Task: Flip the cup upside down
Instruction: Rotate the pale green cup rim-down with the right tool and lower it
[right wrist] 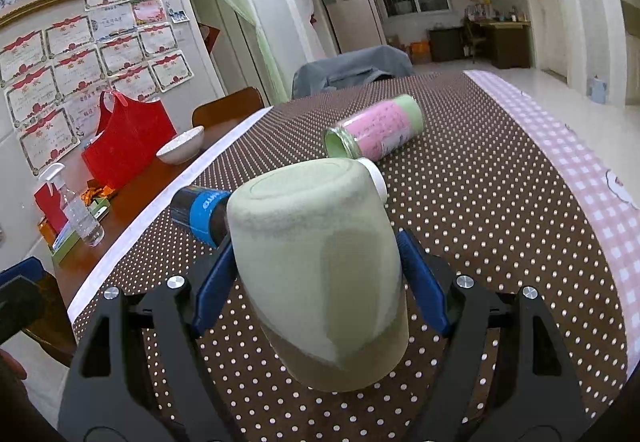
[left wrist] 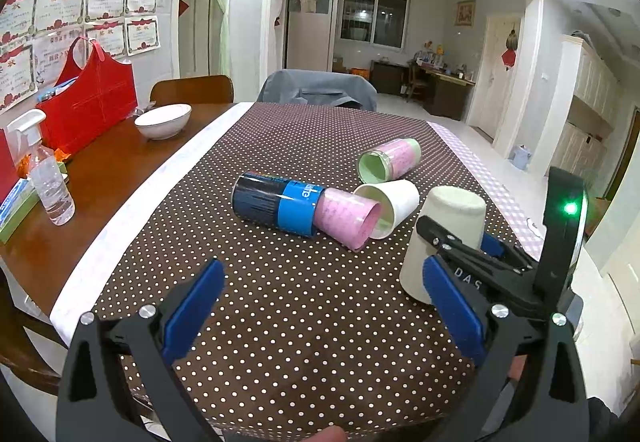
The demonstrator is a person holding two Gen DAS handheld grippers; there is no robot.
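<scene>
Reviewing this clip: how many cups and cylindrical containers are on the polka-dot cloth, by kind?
White cups: 2 (held cup, lying cup)
Pink-and-green jar: 1
Dark can with blue band: 1
Pink tube: 1
Total: 5

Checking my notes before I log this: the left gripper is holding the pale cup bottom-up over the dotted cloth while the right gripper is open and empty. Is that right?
Not quite: the grippers are swapped. The right gripper holds the pale cup bottom-up over the dotted cloth, as the right wrist view shows, and the left gripper is open and empty.
</scene>
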